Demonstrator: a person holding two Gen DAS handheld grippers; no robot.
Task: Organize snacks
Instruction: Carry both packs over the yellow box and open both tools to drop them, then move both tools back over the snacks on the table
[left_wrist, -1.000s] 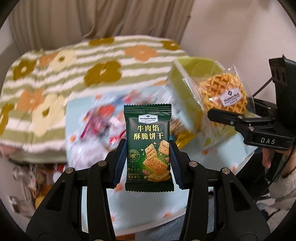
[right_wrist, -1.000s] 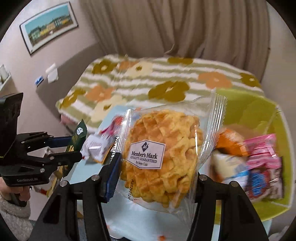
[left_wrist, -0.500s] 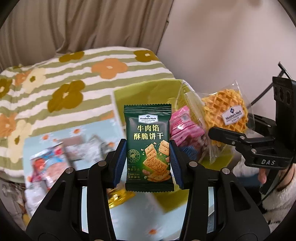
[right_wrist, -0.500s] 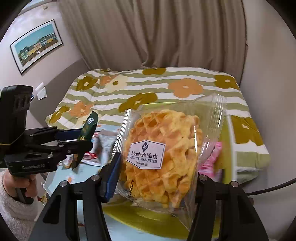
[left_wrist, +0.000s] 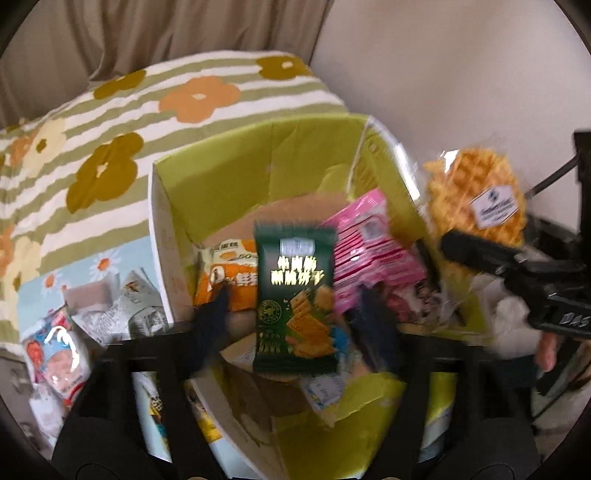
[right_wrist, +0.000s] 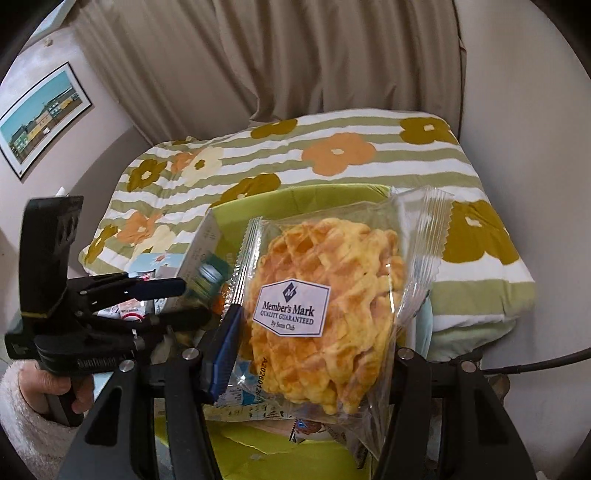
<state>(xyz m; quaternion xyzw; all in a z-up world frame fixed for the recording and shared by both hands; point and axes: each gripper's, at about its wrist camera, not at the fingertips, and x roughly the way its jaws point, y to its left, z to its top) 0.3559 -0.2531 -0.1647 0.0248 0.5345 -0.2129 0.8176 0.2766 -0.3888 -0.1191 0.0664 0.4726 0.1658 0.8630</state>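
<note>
- Dropping toward the green box (left_wrist: 258, 147), the dark green cracker packet (left_wrist: 294, 295) hangs between the left gripper (left_wrist: 291, 317) jaws, which have just been opening and no longer press it.
- Pink packets (left_wrist: 369, 251) and an orange pack (left_wrist: 229, 266) already lie inside, so this box looks like the collecting spot.
- The right gripper (right_wrist: 314, 354) pinches the waffle bag (right_wrist: 325, 295) over the box, probably next in.
- Loose snacks (left_wrist: 110, 306) wait on the surface.
</note>
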